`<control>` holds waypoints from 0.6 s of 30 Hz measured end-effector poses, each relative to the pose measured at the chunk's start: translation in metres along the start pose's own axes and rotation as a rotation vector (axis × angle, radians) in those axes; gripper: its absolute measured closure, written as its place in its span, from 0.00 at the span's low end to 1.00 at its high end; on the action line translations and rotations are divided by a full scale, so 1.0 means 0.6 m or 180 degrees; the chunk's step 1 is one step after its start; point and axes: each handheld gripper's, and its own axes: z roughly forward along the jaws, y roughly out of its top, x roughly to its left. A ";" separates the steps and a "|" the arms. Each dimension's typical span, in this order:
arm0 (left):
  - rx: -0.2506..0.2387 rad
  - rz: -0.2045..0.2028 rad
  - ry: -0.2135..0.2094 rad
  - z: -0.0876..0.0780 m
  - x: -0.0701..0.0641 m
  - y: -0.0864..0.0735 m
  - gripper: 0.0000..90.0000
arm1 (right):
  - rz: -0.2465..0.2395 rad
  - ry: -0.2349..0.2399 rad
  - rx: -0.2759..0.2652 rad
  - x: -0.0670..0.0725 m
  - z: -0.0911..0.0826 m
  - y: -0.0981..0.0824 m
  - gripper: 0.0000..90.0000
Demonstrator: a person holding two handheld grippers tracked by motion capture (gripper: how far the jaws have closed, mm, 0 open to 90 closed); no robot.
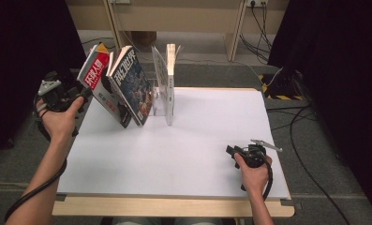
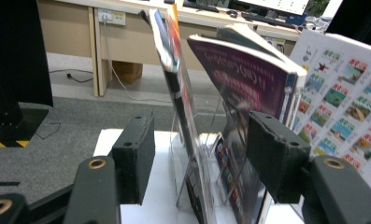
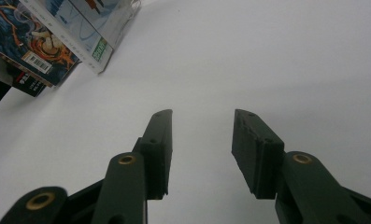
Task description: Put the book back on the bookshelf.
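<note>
With the left tool [image 1: 83,93] open beside the leaning magazines [image 1: 122,86] near the worktop's [image 1: 197,140] far-left corner and the right tool [image 1: 231,151] open and empty, they may topple off the edge

The left tongs [image 1: 83,93] are a matt black tool with a grey three-cornered plate on top and a thick black cable trailing down beside the bare forearm. In the left gripper view the two black arms end in blocky rectangular pads [image 2: 135,156] with small round holes, and brass-coloured rivets sit in the arm joints. The right tongs [image 1: 230,151] are black too, with a thin grey plate and a looping black cable. Both forearms are bare, without sleeves.
</note>
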 end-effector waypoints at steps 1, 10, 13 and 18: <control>0.0000 0.0000 0.0000 0.000 0.000 0.000 0.46 | 0.0009 0.0000 -0.0002 0.000 -0.001 0.000 0.66; 0.0104 0.0021 -0.0006 -0.032 0.006 -0.041 0.46 | -0.0017 -0.0016 -0.0012 0.006 -0.005 0.001 0.66; 0.0115 0.0062 0.0005 -0.038 0.006 -0.047 0.46 | -0.0037 -0.0023 -0.0011 0.006 -0.004 0.001 0.66; 0.0147 0.0085 -0.0037 -0.048 0.003 -0.067 0.46 | -0.0031 -0.0020 -0.0014 0.007 -0.004 0.001 0.66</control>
